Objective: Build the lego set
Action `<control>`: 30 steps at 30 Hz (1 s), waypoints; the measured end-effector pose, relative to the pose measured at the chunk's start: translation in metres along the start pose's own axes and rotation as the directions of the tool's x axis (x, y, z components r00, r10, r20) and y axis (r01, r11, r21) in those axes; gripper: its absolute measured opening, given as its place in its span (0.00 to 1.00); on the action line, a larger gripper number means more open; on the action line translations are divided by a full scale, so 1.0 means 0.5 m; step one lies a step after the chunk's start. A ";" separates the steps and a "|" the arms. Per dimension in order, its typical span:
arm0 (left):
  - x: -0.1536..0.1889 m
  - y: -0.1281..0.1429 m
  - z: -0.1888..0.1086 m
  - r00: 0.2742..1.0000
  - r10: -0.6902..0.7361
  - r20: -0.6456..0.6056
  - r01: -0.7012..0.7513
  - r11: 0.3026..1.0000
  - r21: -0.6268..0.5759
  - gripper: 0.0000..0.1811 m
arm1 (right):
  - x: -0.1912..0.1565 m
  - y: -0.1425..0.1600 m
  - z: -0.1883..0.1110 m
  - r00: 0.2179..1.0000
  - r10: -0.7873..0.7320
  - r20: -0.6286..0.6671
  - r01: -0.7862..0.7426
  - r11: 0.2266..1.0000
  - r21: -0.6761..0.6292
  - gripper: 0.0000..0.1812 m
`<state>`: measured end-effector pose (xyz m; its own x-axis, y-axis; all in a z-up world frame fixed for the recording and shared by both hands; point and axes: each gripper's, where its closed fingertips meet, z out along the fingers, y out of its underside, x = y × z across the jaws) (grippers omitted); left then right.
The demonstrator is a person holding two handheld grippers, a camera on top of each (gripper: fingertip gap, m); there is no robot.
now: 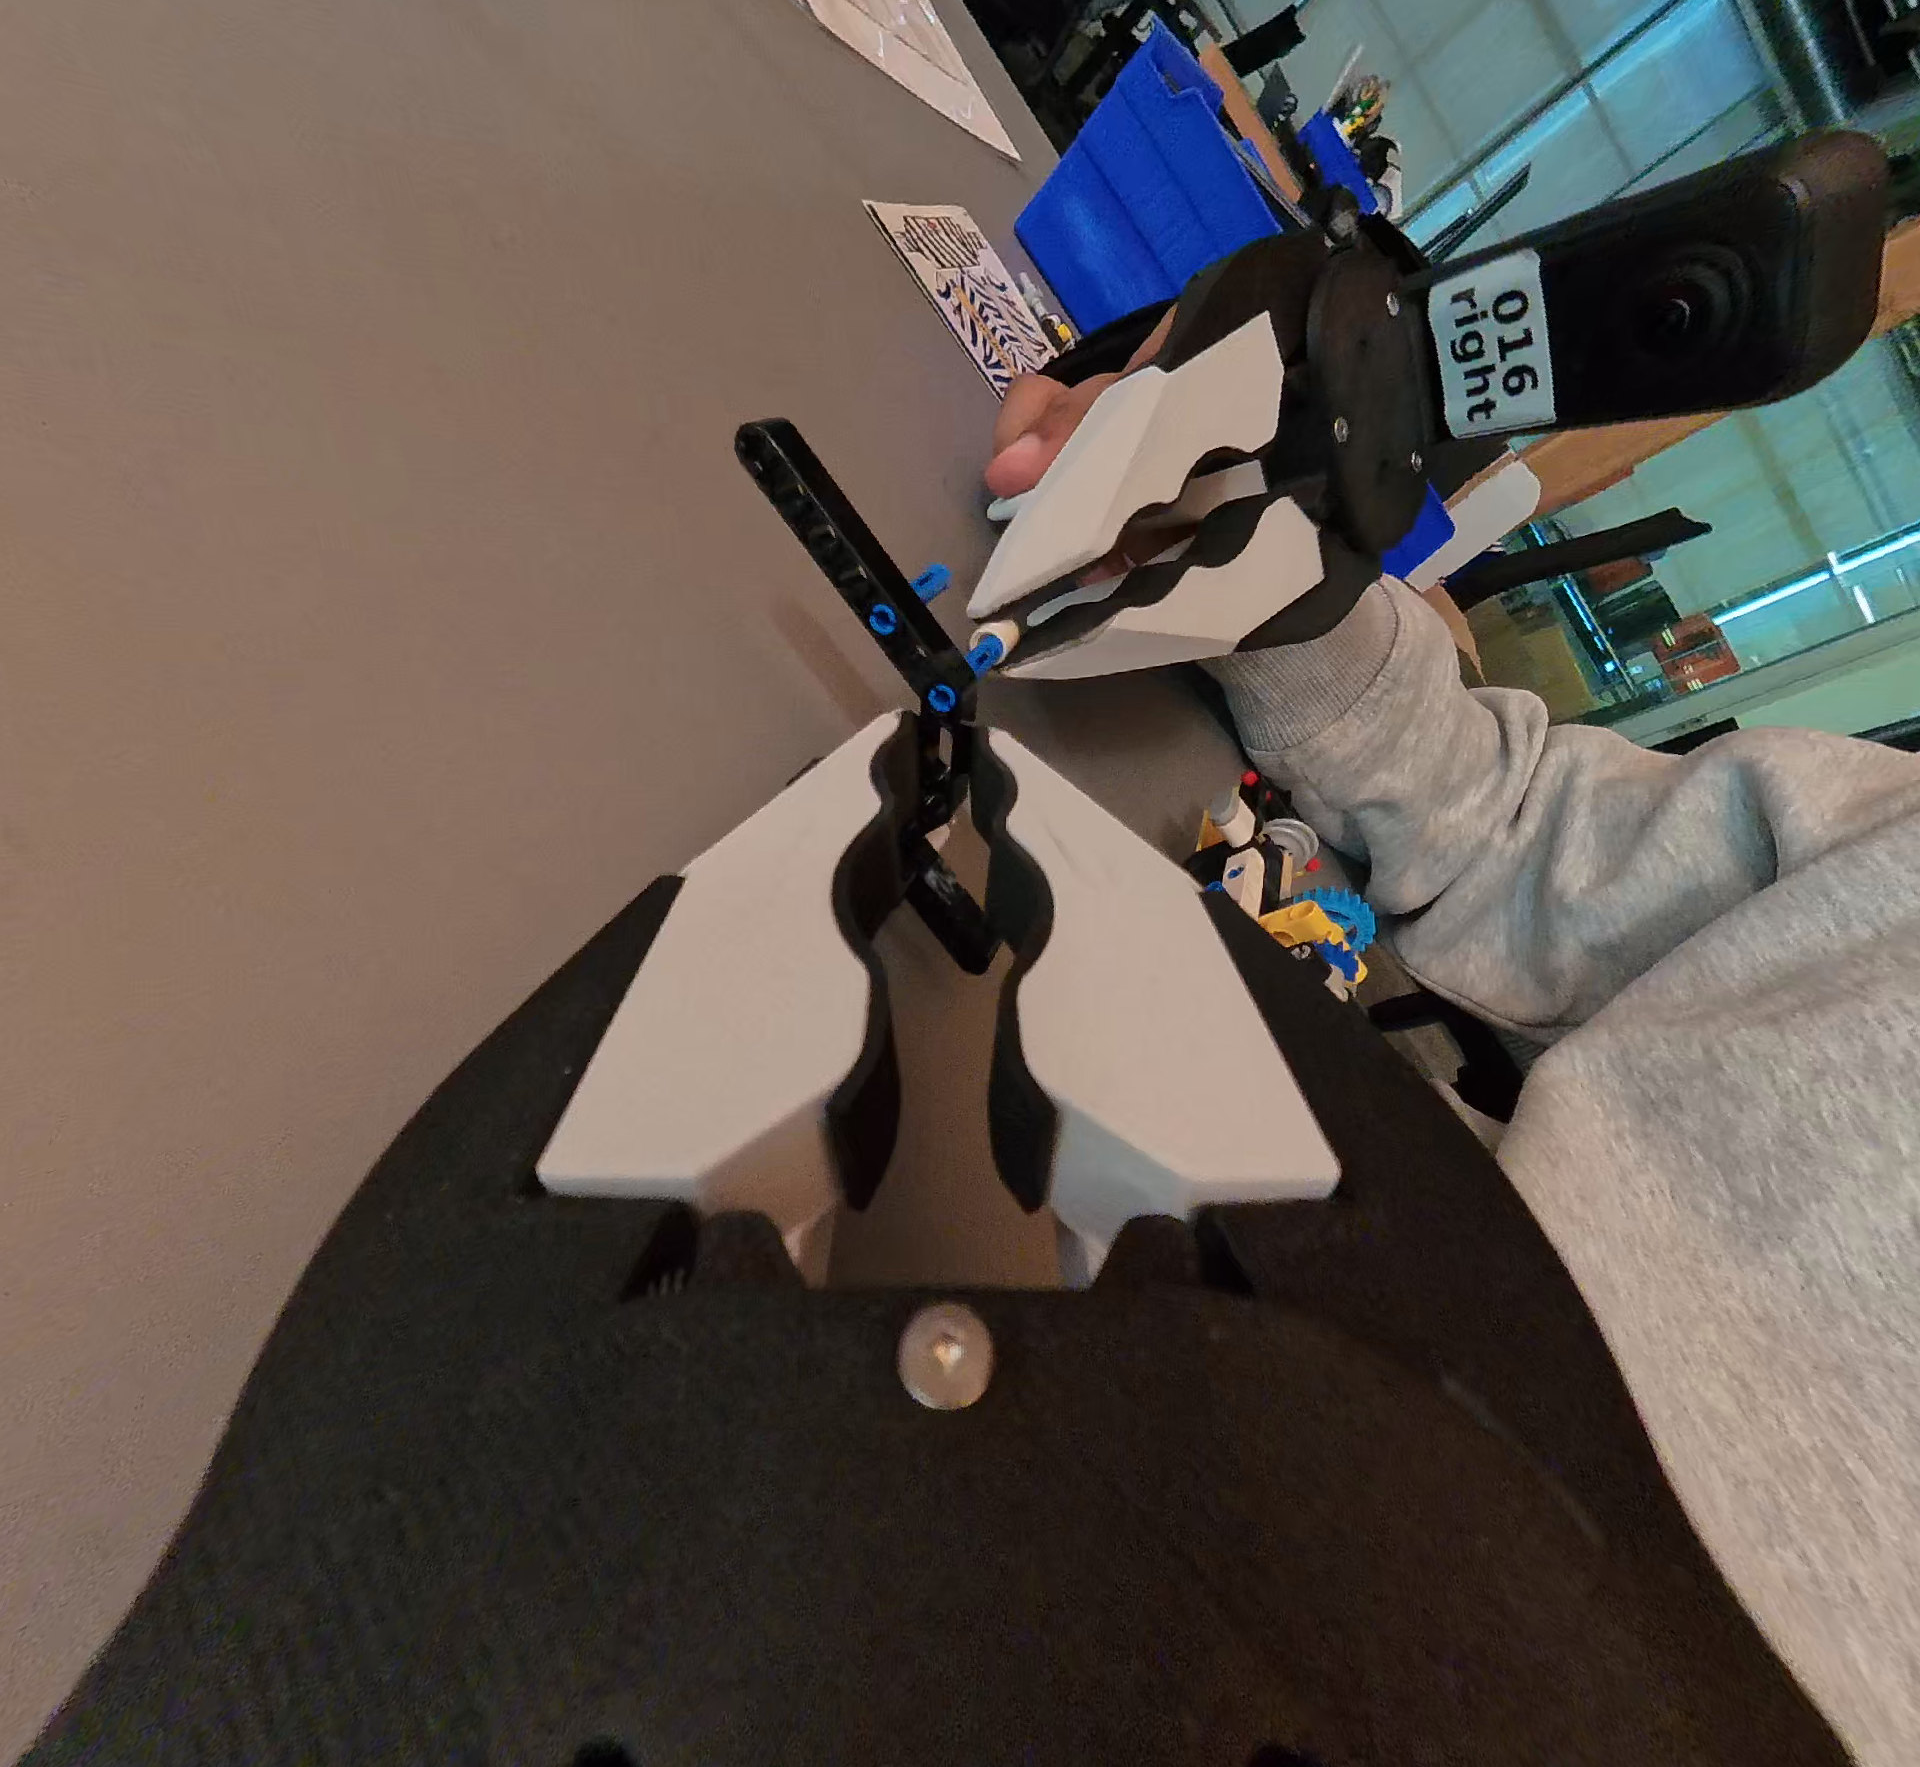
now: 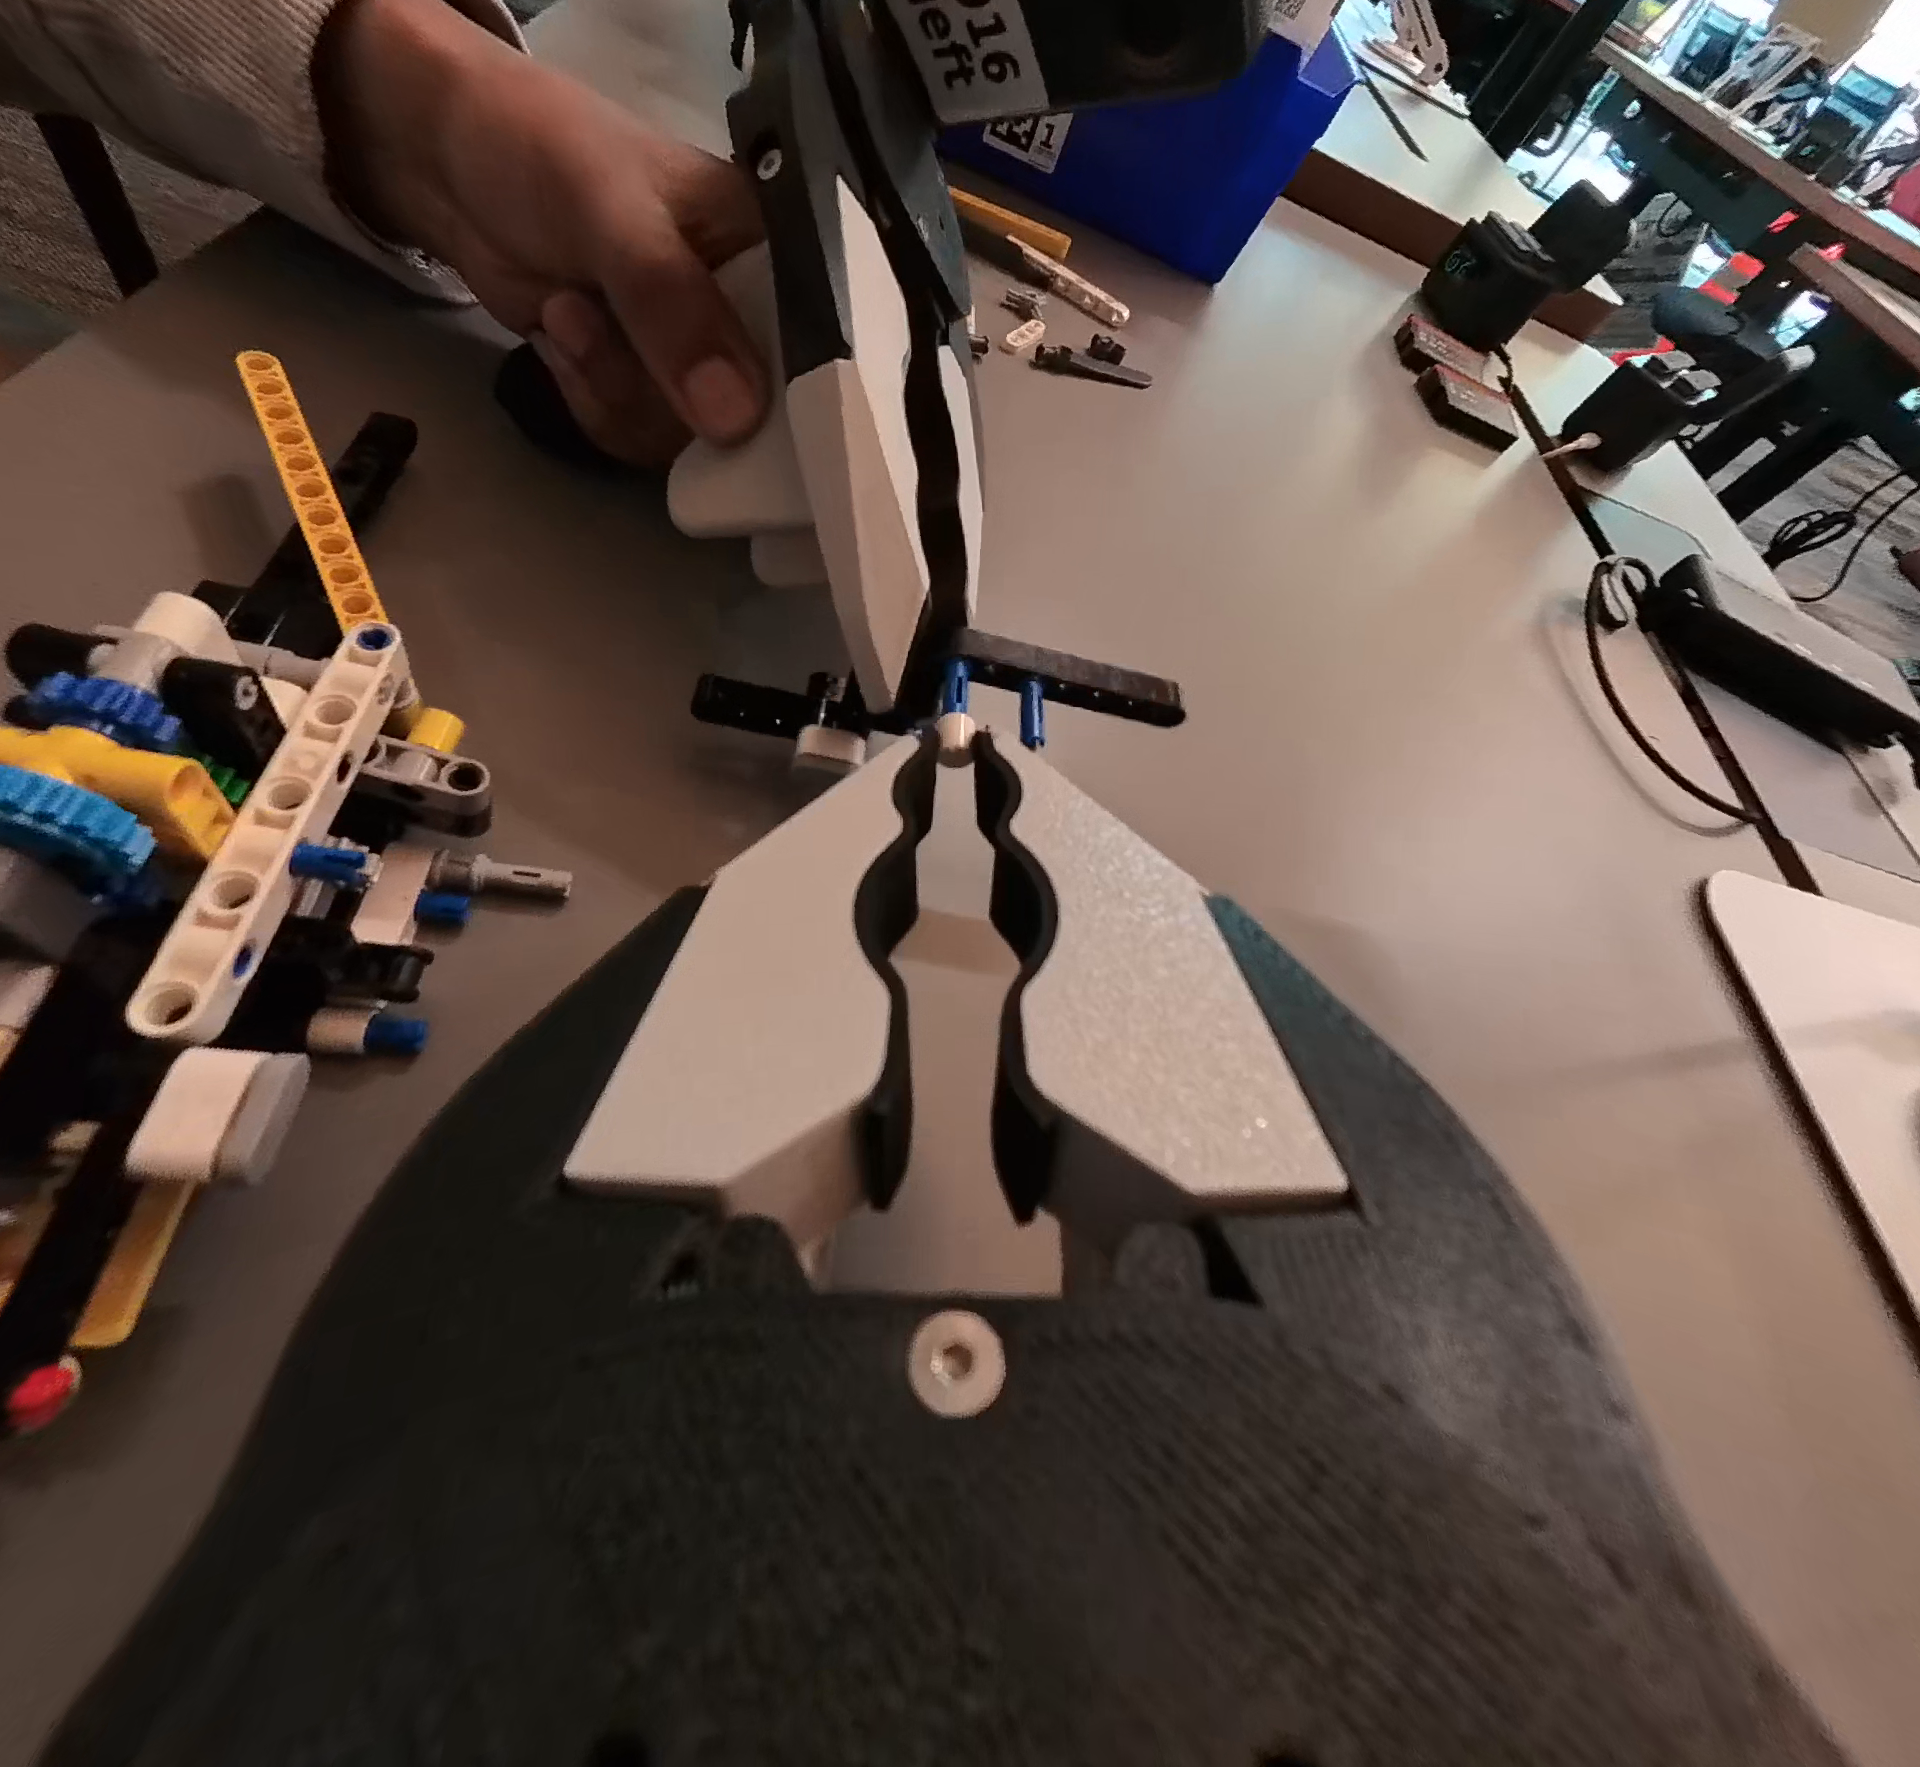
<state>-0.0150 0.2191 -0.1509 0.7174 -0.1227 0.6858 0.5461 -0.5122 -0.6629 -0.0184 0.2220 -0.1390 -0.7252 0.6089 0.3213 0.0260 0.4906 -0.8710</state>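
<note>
Over the grey tabletop [image 2: 1299, 574], the left gripper [image 1: 940, 741] is pinching the black beam [image 1: 831, 543] crosswise while the right gripper [image 2: 954, 749], fingers nipping a blue-and-white pin [image 2: 956, 725], is pointing it end-on at the beam's side.

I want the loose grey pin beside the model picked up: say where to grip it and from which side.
Grip the grey pin by its free right half, coming down from above and closing across the shaft. It lies flat on the table, and its left end sits close to the model, so that side looks cramped.
</note>
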 end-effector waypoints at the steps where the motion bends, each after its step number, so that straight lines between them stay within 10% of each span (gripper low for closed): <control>1: 0.001 0.001 0.000 1.000 0.001 -0.003 -0.001 1.000 -0.002 0.04 | -0.001 -0.001 -0.001 1.000 0.003 0.006 -0.003 1.000 0.005 0.03; 30: 0.029 0.036 0.021 0.989 0.145 -0.005 -0.144 0.982 -0.120 0.04 | -0.039 0.003 -0.027 0.975 0.116 0.191 -0.117 0.993 -0.005 0.03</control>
<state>0.0096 0.2173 -0.1562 0.7866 -0.2002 0.5841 0.3806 -0.5877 -0.7139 0.0050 0.2194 -0.1417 -0.8354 0.5312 0.1413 0.1144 0.4194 -0.9005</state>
